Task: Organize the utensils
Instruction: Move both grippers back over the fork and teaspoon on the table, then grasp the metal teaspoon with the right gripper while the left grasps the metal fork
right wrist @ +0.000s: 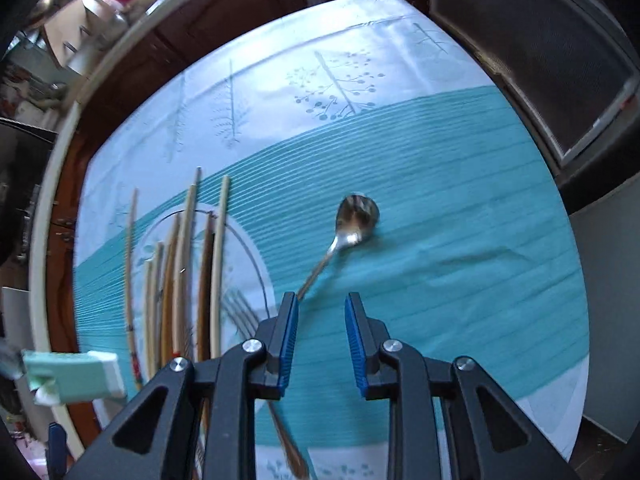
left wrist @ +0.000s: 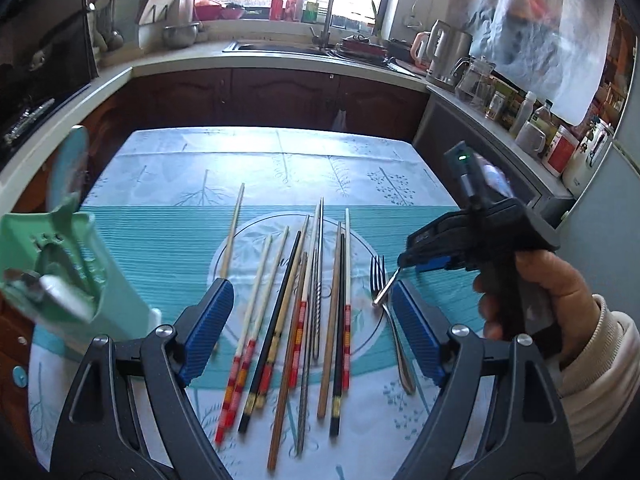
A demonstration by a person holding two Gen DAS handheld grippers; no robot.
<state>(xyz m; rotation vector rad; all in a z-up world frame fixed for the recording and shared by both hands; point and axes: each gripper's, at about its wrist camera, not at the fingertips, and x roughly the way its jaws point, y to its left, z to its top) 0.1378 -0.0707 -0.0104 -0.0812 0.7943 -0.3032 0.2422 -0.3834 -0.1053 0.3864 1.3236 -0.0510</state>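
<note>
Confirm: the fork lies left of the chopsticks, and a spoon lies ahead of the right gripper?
No: the fork lies right of the chopsticks, as the left wrist view shows. The spoon does lie ahead of the right gripper.

- Chopsticks [left wrist: 304, 320]: a dozen or so, mixed wood, black lacquer, pale with red-banded ends, and metal; laid roughly parallel on the worktop's teal cloth.
- Fork [left wrist: 390, 320]: silver, flat, just right of the chopsticks, tines away.
- Spoon [right wrist: 352, 220]: silver, lying apart on the teal band, bowl away.
- Utensil holder [left wrist: 68, 276]: mint-green plastic, at left, blurred.
</note>
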